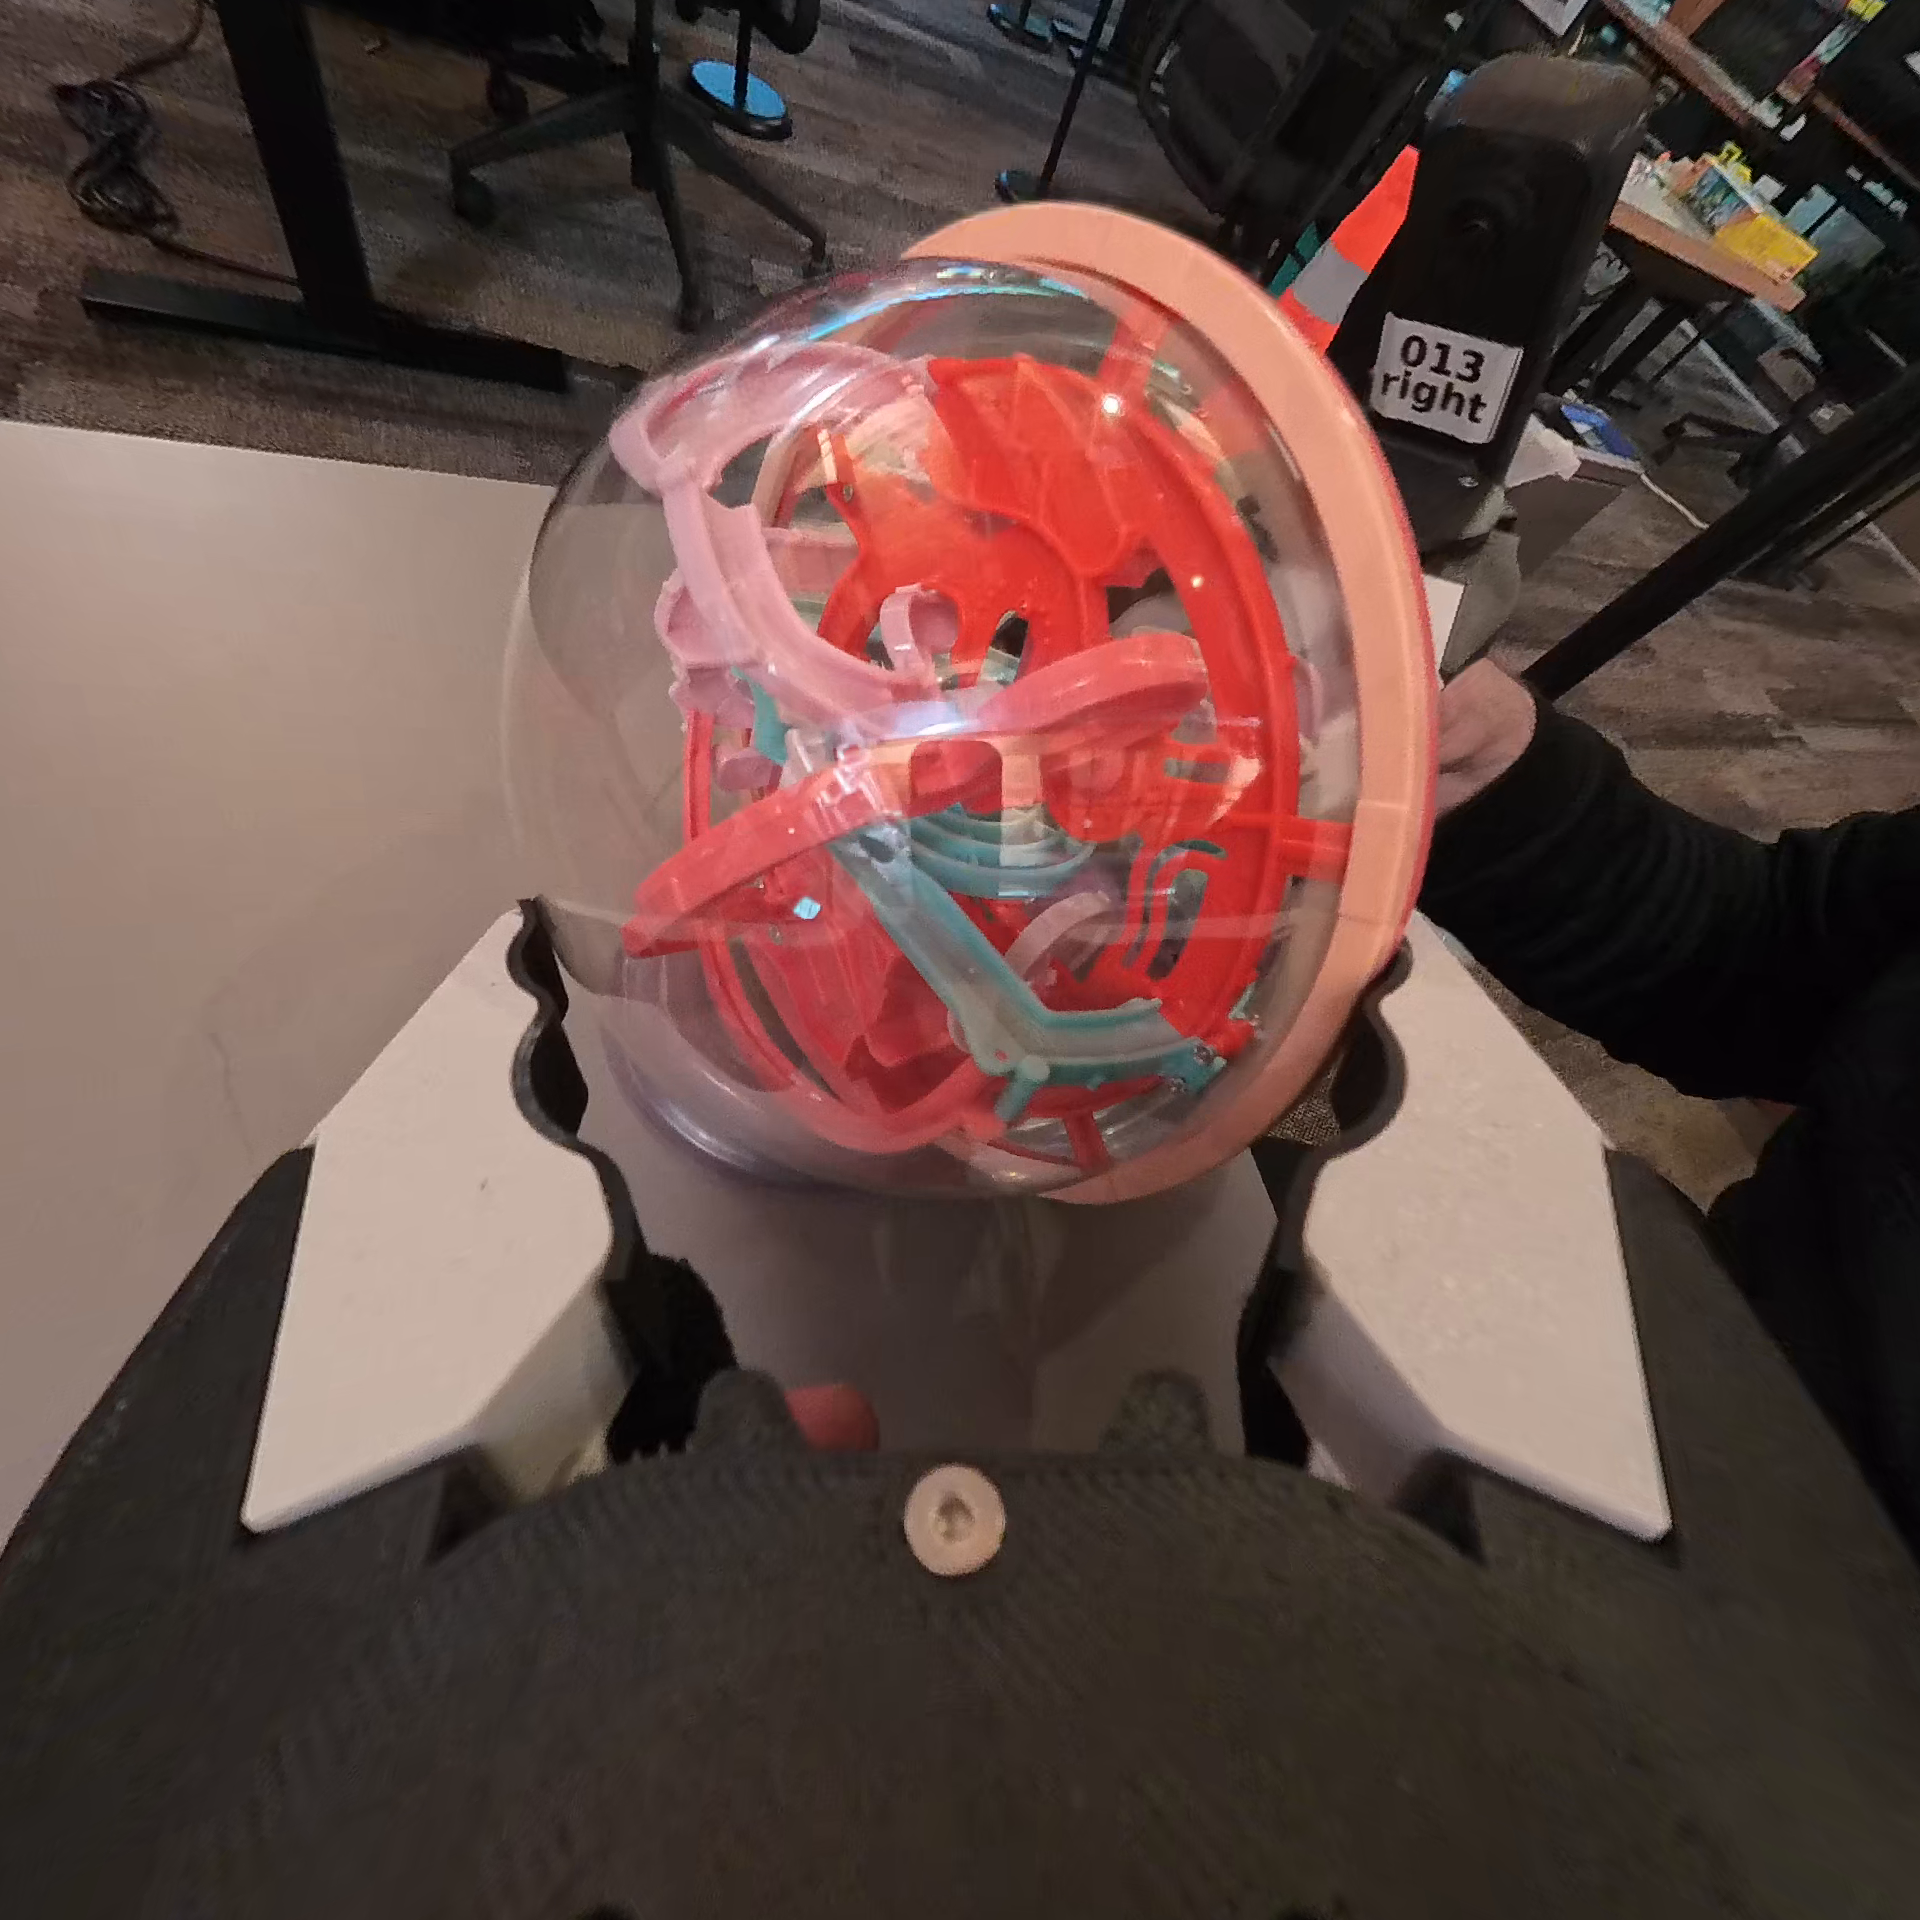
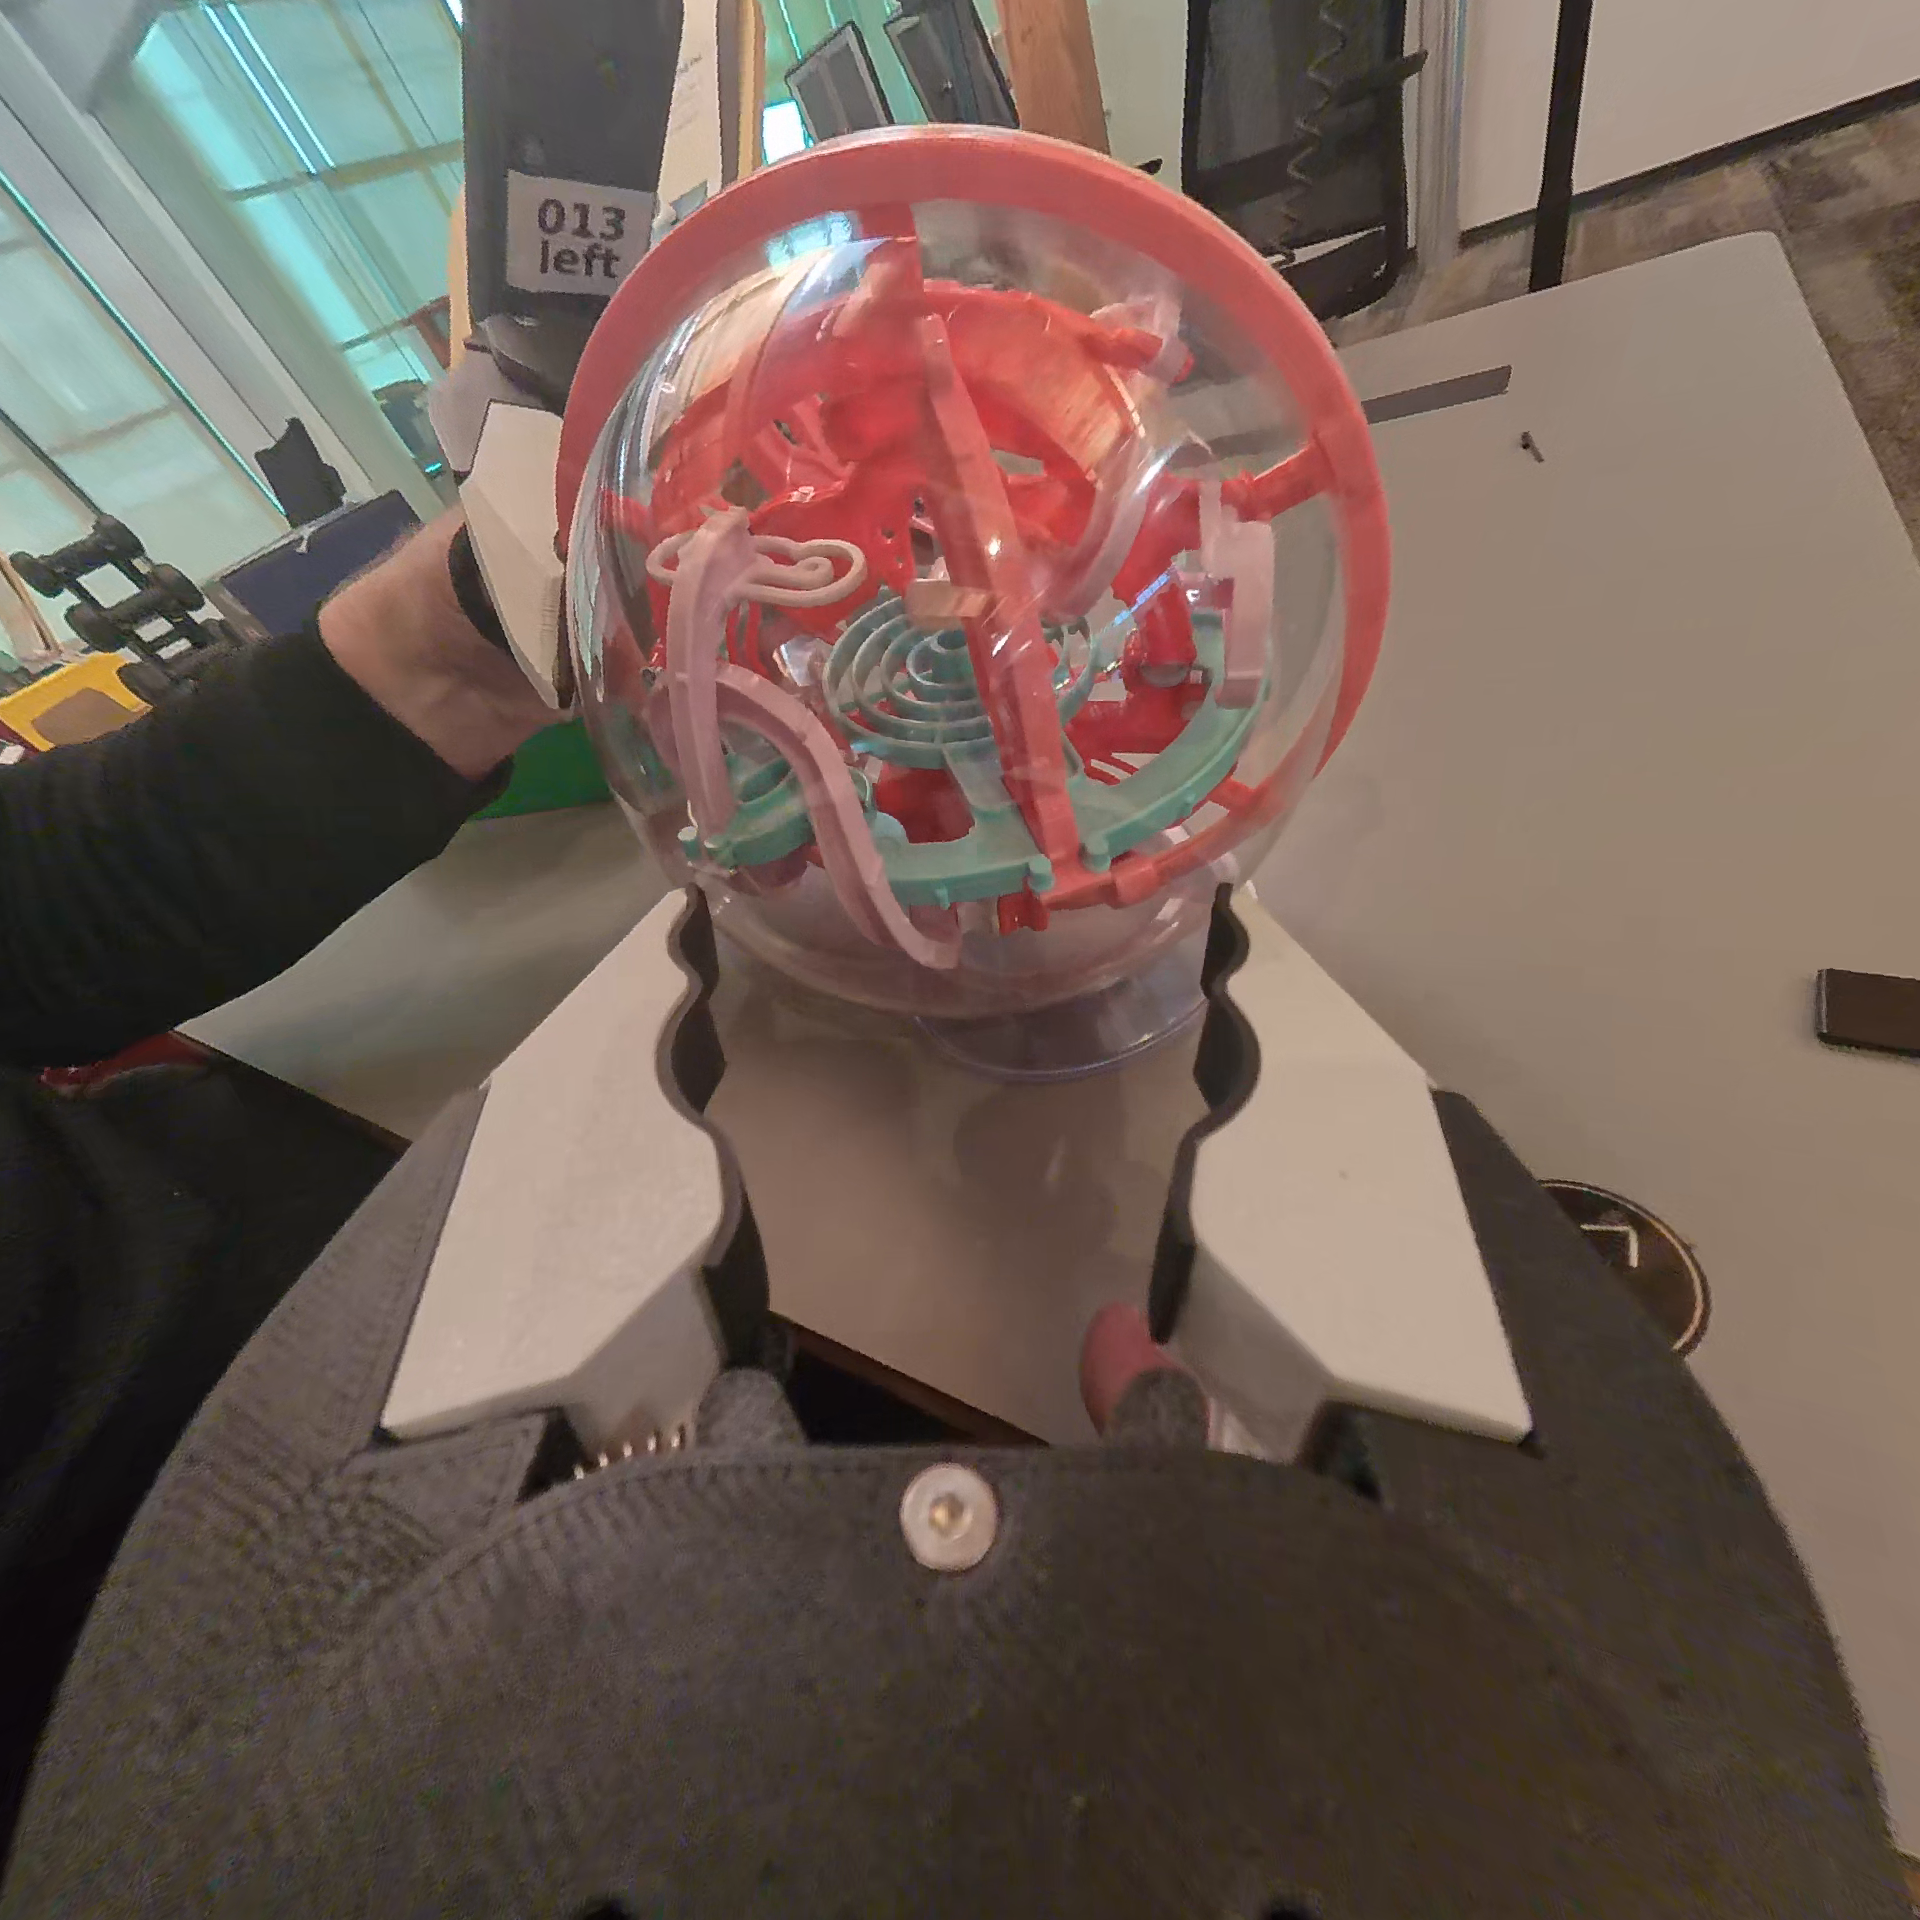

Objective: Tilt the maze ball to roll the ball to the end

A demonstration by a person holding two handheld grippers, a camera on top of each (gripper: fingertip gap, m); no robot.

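The maze ball [image 1: 966, 727] is a clear sphere with a pink equator ring and red, teal and pale pink tracks inside. It is tilted, with the ring leaning right in the left wrist view. My left gripper [image 1: 961, 951] is shut on its lower half, one tip on the clear shell and one on the ring. My right gripper [image 2: 956, 904] is shut on the lower part of the maze ball [image 2: 966, 582] from the other side. A clear stand [image 2: 1049, 1039] sits just under it. I cannot make out the small ball inside.
The pale table [image 2: 1610, 727] lies under the ball and carries a dark strip [image 2: 1870, 1013] and a round dark disc [image 2: 1631, 1257]. Hands in black sleeves [image 2: 208, 831] hold the grippers. An orange cone [image 1: 1361, 249] and office chairs [image 1: 623, 156] stand on the carpet beyond.
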